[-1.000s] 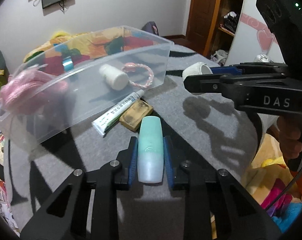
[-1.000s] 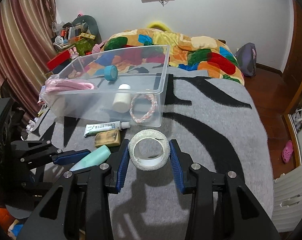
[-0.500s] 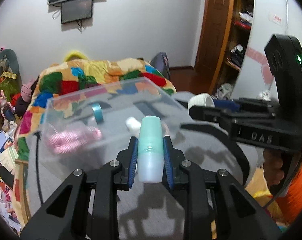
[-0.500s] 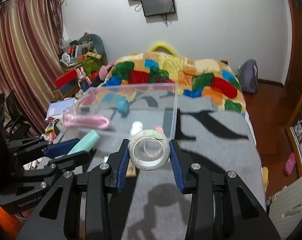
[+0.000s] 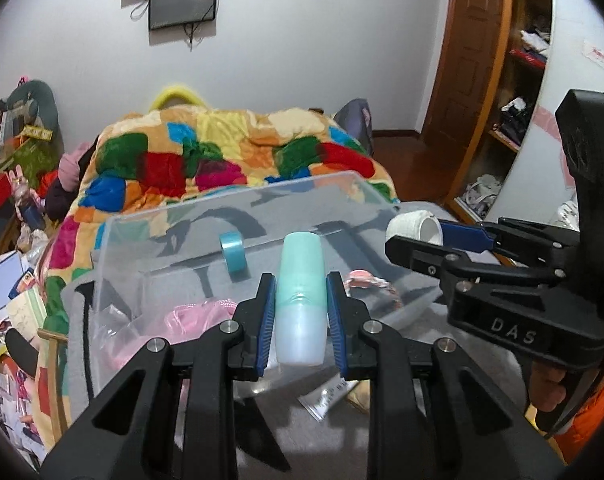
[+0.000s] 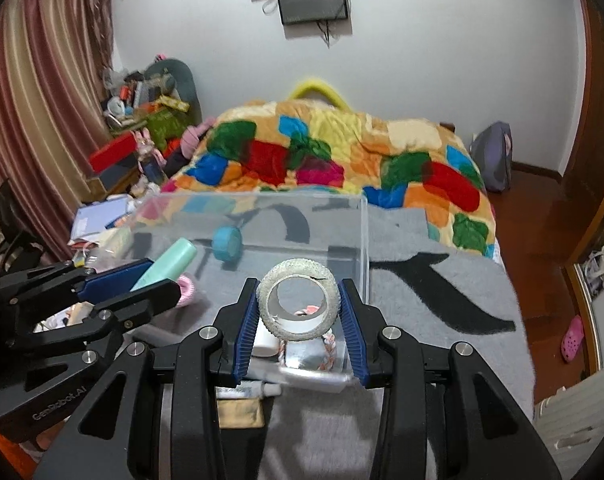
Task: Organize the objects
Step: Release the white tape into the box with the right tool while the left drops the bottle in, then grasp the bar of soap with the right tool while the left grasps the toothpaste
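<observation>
My left gripper [image 5: 301,304] is shut on a mint-green bottle [image 5: 301,296] and holds it above the near side of the clear plastic bin [image 5: 238,208]. My right gripper [image 6: 299,312] is shut on a white tape roll [image 6: 299,302] and holds it over the bin's near right corner [image 6: 364,240]. In the bin lie a blue tape roll [image 5: 234,254], a pink cord bundle [image 5: 190,316], a pink braided ring [image 5: 366,278] and a white bottle [image 6: 267,336]. Each gripper shows in the other view, the right one [image 5: 418,240] and the left one [image 6: 158,276].
A white tube [image 6: 248,390] and a tan block [image 6: 238,412] lie on the grey blanket [image 6: 422,292] in front of the bin. A colourful quilt [image 6: 342,160] lies behind it. Clutter stands at the left [image 6: 142,120], a doorway and shelves at the right [image 5: 502,80].
Both grippers have risen from the blanket and moved forward over the bin, each still holding its object. The bin now sits below and just ahead of the fingers.
</observation>
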